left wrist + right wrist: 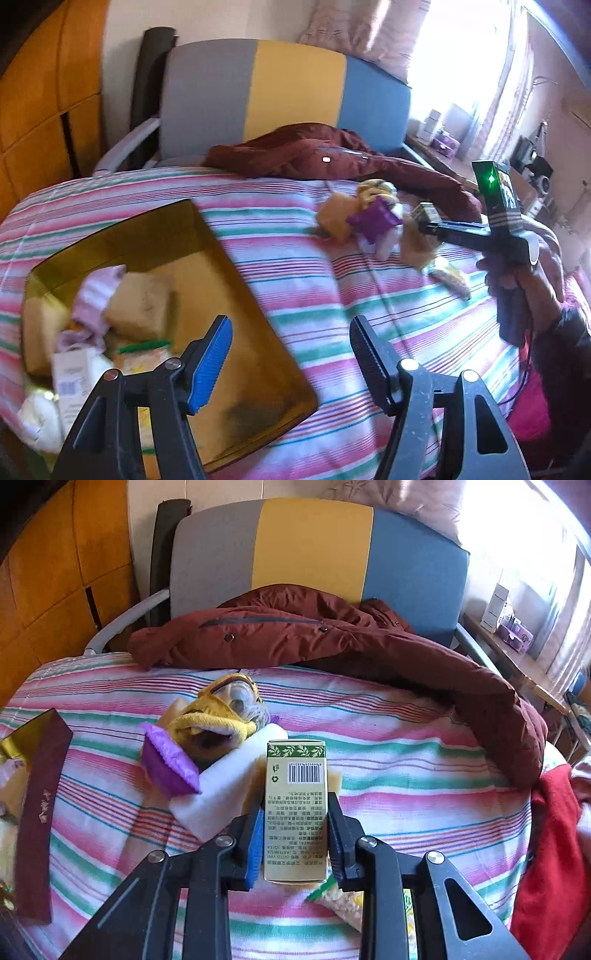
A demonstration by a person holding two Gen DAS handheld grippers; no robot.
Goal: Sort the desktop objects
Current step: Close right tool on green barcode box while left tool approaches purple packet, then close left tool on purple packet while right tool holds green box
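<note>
The carton (295,805) sits at frame centre of the right view, long axis running away up the frame, clamped at its sides by the right gripper (295,834). The box (40,812) lies at far left, clear striped bedspread (424,812) between. The left gripper (291,354) hangs open and empty over the box's (236,295) right edge, nearer.

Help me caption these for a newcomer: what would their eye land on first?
Probably the green-and-cream carton with a barcode, clamped in the right gripper over the striped bedspread. Just beyond it lies a yellow plush toy beside a purple pouch. In the left wrist view, the open left gripper hovers by a gold-lined box already holding items.
</note>
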